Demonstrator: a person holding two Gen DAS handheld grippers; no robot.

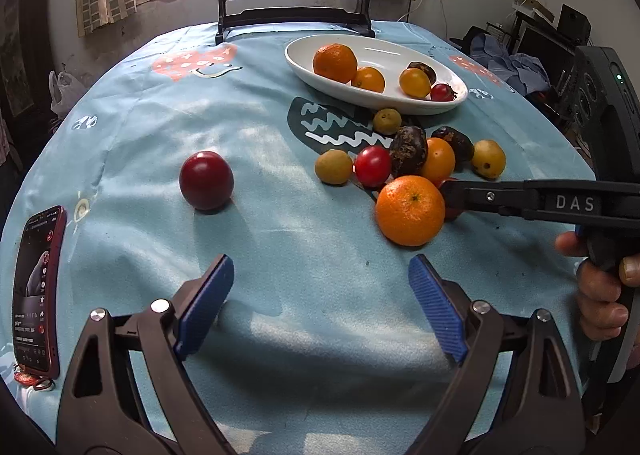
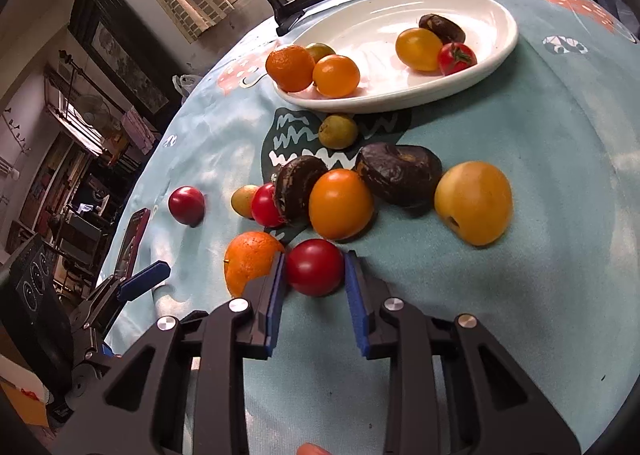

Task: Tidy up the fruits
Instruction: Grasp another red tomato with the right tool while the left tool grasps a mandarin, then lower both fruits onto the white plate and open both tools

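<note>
My right tongs [image 2: 314, 275] are clamped on a red tomato [image 2: 314, 267] — both blue pads [image 2: 276, 295] press its sides, and it sits on the blue tablecloth [image 2: 520, 295] at the near edge of the fruit pile. Just at its nine o'clock lies a big orange [image 2: 248, 263], touching the left pad's outer side. From the left wrist view that orange [image 1: 410, 210] hides most of the tomato, and the right tongs [image 1: 450, 197] reach in from three o'clock with my hand [image 1: 600, 287] on the grip.

My left tongs [image 1: 320, 295] stand wide open over bare cloth, nothing between the pads [image 1: 206, 301]. A lone dark red fruit [image 1: 206, 180] sits at eleven o'clock from them, well apart from the pile. A phone [image 1: 38, 291] lies at nine o'clock near the table's edge.

At twelve o'clock from the gripped tomato the pile holds an orange-yellow fruit [image 2: 341, 204], two dark wrinkled fruits [image 2: 398, 175], a small red tomato [image 2: 266, 205], two greenish fruits [image 2: 338, 131] and, at two o'clock, a yellow fruit [image 2: 474, 202].

Beyond the pile — still at twelve o'clock — the white oval dish [image 2: 460, 75] holds an orange [image 2: 290, 67], two yellow-orange fruits, a small tomato [image 2: 456, 57] and a dark fruit.
</note>
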